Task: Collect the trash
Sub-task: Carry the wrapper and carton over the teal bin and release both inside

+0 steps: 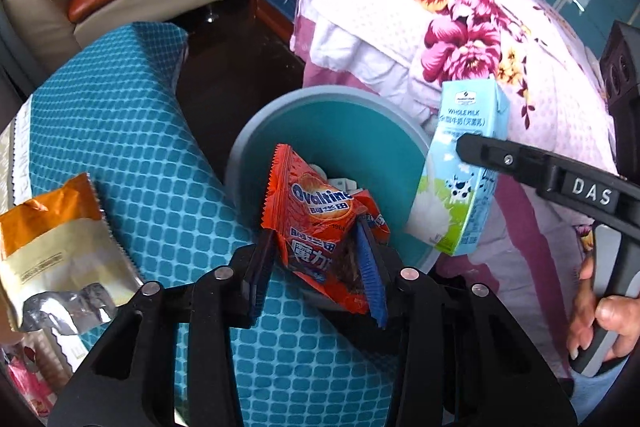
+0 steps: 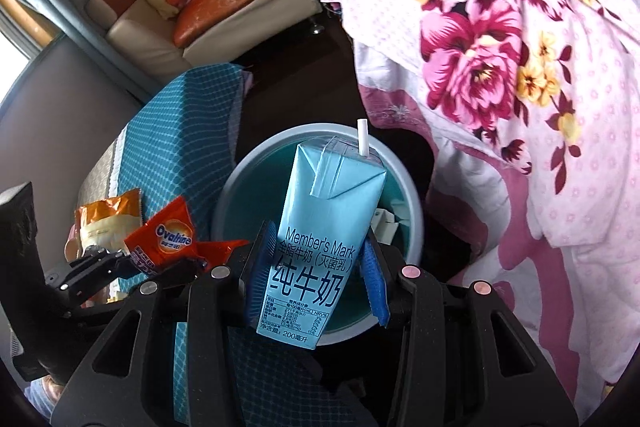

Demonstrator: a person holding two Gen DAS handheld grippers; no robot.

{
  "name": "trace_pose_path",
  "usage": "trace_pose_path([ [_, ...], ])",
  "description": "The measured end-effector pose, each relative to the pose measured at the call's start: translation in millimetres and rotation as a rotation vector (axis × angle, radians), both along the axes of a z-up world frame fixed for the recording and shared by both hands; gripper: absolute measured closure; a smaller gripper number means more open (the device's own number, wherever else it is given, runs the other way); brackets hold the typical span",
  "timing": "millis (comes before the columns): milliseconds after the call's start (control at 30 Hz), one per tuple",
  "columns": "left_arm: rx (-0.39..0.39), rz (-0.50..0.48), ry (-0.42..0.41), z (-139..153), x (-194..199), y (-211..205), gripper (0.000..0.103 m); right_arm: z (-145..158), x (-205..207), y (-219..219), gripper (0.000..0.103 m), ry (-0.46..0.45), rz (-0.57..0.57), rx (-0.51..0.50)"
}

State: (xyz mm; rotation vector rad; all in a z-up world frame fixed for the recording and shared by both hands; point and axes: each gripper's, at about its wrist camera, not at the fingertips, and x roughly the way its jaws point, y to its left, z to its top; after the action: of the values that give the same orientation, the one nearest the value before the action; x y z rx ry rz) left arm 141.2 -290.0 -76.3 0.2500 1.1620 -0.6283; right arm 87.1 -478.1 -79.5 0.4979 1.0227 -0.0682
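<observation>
Both tongs hover over the round teal plastic bin (image 1: 360, 131) for dropping: left tongs (image 1: 316, 267) loosely pinch the crinkled orange Ovaltine wrapper (image 1: 316, 211), right tongs (image 2: 316, 271) clamp the pale-blue milk carton (image 2: 320, 227).

My orange Ovaltine wrapper (image 1: 316, 223) hung over the teal bin (image 1: 340, 131); my milk carton (image 2: 320, 239) was pale blue, the cloth (image 1: 120, 131) teal-checked, the bedspread (image 1: 460, 7) pink-flowered.

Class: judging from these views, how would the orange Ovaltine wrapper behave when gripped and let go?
The Ovaltine wrapper is creased and buckled in the left gripper, so probably floppy. It looks thin and empty, likely light and fluttering into the bin.
</observation>
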Motion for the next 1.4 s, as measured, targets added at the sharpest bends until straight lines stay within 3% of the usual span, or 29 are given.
trace_pose_path([
  [100, 0.015, -0.006, -0.017, 0, -3, -4, 0.042, -2, 0, -3, 0.063, 0.002, -0.003, 0.004],
  [167, 0.022, 0.000, -0.041, 3, -5, -4, 0.022, -4, 1, -3, 0.063, 0.004, -0.002, 0.007],
  [267, 0.009, 0.016, -0.056, 8, -7, 0, 0.016, -4, 1, -2, 0.063, 0.005, 0.002, 0.009],
  [933, -0.008, 0.127, -0.001, 14, -19, 62, 0.012, -14, 9, 38, 0.061, 0.064, 0.069, 0.021],
  [967, -0.007, 0.130, -0.001, 15, -20, 64, 0.012, -14, 9, 40, 0.060, 0.066, 0.070, 0.021],
  [1033, -0.004, 0.134, -0.003, 15, -22, 68, 0.012, -14, 8, 45, 0.042, 0.074, 0.071, 0.023],
  [1100, -0.003, 0.140, -0.004, 17, -25, 74, 0.012, -13, 7, 50, 0.031, 0.084, 0.067, 0.023],
  [1200, -0.007, 0.148, -0.004, 20, -30, 83, 0.012, -12, 4, 57, 0.026, 0.106, 0.072, 0.034],
  [1400, -0.009, 0.175, -0.013, 25, -45, 112, 0.012, -5, -5, 75, 0.026, 0.109, 0.099, 0.027],
])
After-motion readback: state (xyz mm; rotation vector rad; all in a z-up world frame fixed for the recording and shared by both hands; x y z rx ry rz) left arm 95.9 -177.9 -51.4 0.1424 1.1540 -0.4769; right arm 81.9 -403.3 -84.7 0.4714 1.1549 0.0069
